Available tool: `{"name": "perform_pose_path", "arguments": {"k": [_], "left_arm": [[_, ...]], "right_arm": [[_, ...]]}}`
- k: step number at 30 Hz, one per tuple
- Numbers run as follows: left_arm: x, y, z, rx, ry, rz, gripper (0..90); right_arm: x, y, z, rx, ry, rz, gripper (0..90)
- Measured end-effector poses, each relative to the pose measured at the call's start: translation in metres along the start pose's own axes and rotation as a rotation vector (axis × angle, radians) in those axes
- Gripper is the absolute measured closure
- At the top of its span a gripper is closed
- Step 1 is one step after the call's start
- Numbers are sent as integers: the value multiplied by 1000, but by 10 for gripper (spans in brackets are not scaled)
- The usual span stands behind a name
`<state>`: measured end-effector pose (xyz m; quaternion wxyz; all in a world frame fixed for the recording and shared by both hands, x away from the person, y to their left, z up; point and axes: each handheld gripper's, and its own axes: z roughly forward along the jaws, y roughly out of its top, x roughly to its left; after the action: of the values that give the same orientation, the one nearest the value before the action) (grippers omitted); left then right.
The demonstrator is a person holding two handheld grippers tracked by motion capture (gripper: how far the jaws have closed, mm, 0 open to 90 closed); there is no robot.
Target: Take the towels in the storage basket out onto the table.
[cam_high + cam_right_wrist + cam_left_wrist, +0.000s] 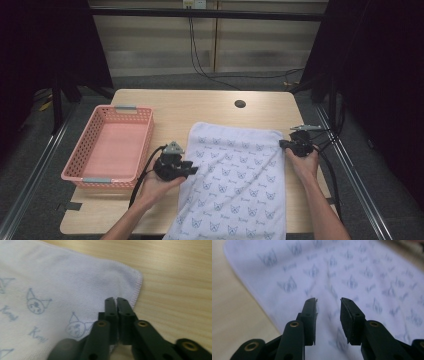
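A white towel (235, 170) printed with small blue cat faces lies flat on the wooden table (200, 107), its near end hanging over the front edge. My left gripper (192, 170) hovers at the towel's left edge with its jaws apart. In the left gripper view the towel (362, 270) lies beyond the left gripper (328, 302), and nothing is between its pads. My right gripper (282, 144) is at the towel's right edge, just below the far right corner. In the right gripper view, the right gripper (115, 299) has its jaws pressed together on the hem of the towel (62, 277).
A pink plastic basket (81, 145) stands on the left of the table, with nothing inside. A round cable hole (240, 104) sits in the tabletop near the far edge. Cables run down the back wall, and dark curtains hang on both sides.
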<state>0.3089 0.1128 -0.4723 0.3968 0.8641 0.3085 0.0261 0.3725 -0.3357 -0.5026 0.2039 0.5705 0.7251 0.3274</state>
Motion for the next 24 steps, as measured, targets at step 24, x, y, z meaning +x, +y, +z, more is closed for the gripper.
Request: {"name": "perform_pose_path", "arguments": {"k": [24], "left_arm": [[-15, -62, -28, 57, 90, 114, 887]], "right_arm": [[91, -100, -102, 96, 331, -265, 652]]}}
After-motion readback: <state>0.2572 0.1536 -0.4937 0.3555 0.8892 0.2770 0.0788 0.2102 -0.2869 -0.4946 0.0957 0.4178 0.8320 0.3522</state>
